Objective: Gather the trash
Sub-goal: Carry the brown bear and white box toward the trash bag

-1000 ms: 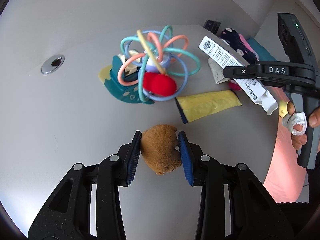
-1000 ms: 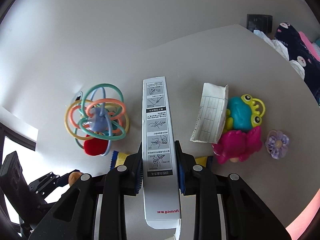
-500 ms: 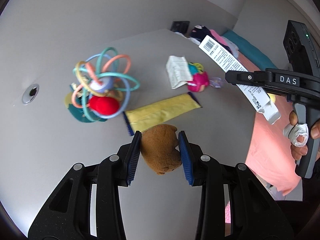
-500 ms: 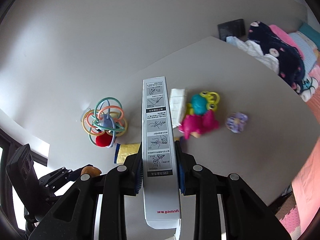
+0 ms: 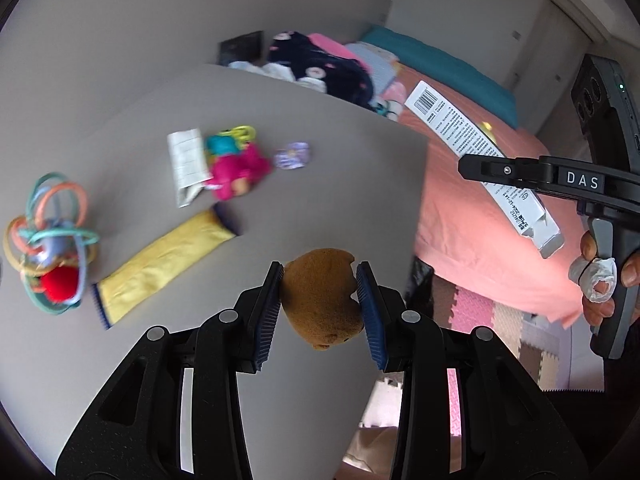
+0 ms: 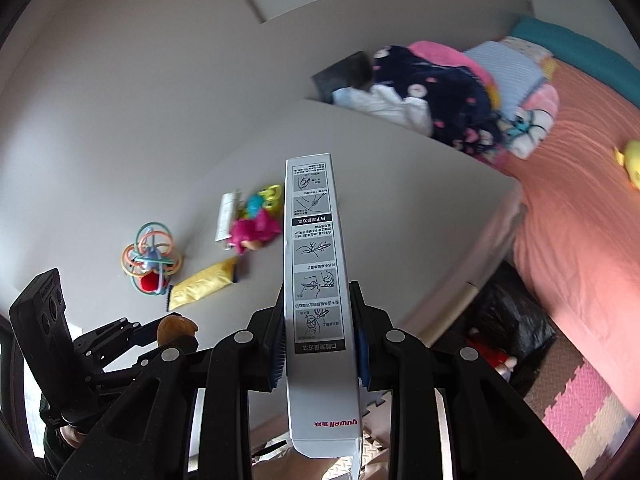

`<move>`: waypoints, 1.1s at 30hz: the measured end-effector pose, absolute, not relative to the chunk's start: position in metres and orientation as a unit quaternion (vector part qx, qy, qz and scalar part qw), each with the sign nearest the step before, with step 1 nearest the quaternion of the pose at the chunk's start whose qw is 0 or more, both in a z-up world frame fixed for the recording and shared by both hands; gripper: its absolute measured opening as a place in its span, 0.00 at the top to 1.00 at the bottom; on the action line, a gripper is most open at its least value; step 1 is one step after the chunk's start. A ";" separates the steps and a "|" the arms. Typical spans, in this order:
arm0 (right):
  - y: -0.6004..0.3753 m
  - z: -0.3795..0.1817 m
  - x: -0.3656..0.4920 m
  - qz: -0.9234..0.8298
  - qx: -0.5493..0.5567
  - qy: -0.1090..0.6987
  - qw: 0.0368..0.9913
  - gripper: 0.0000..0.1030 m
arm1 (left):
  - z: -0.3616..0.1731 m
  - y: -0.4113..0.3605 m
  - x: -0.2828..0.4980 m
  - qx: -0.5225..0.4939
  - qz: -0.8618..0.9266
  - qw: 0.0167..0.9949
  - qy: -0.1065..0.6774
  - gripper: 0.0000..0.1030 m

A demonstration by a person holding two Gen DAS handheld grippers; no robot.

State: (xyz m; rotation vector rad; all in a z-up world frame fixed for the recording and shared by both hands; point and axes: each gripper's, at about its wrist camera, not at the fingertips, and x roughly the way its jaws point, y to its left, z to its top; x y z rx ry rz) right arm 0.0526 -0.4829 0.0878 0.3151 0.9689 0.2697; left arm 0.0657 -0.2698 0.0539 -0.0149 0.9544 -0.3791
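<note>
Both grippers are loaded right now. Left gripper (image 5: 320,304) has its blue pads clamped on a brown fuzzy lump (image 5: 322,300), looks like a bit of plush or a bread-like scrap, can't tell which, held up off the grey table (image 5: 328,152) near its right edge. Right gripper (image 6: 318,344) is squeezed on a long white carton (image 6: 316,280) with instruction drawings on top; the carton sticks out well past the pads both ways. From the left wrist view you can see that same carton's barcode side over the bed, with a hand (image 5: 600,280) on the handle and a finger wrapped in white.

Going by size: the bed with the pink sheet (image 6: 580,220) fills the right side, with a pile of clothes (image 6: 448,104) at its far end against the wall. A black bag (image 6: 508,320) sits on the floor between table and bed, beside foam mats (image 6: 580,400).

On the table, far left, there's a loop rattle (image 5: 48,240) with a red ball, then a yellow pouch (image 5: 160,264) lying flat nearer the middle. Just beyond it are a folded paper slip (image 5: 186,164) touching a pink and teal frog toy (image 5: 236,160), and a small purple flower (image 5: 292,156) to the right of that.
</note>
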 end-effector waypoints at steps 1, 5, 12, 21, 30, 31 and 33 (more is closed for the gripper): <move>-0.497 0.087 0.047 0.116 0.157 0.460 0.866 0.72 | 0.054 -0.281 0.068 0.000 -0.192 0.869 0.457 0.64; -0.541 0.085 0.028 0.070 0.182 0.454 0.870 0.72 | 0.051 -0.321 0.077 0.023 -0.233 0.858 0.457 0.64; -0.611 0.072 -0.007 -0.002 0.226 0.448 0.865 0.72 | 0.038 -0.395 0.089 0.058 -0.302 0.829 0.466 0.64; -0.674 0.051 -0.019 -0.078 0.243 0.465 0.848 0.61 | 0.016 -0.479 0.111 0.101 -0.359 0.791 0.485 0.61; -0.708 0.067 -0.025 -0.130 0.256 0.417 0.862 0.28 | 0.009 -0.516 0.138 0.111 -0.338 0.794 0.493 0.06; -0.707 0.068 -0.025 -0.135 0.256 0.412 0.864 0.28 | 0.008 -0.516 0.138 0.113 -0.338 0.794 0.493 0.06; -0.707 0.069 -0.030 -0.144 0.258 0.392 0.871 0.28 | 0.007 -0.516 0.137 0.117 -0.335 0.795 0.492 0.06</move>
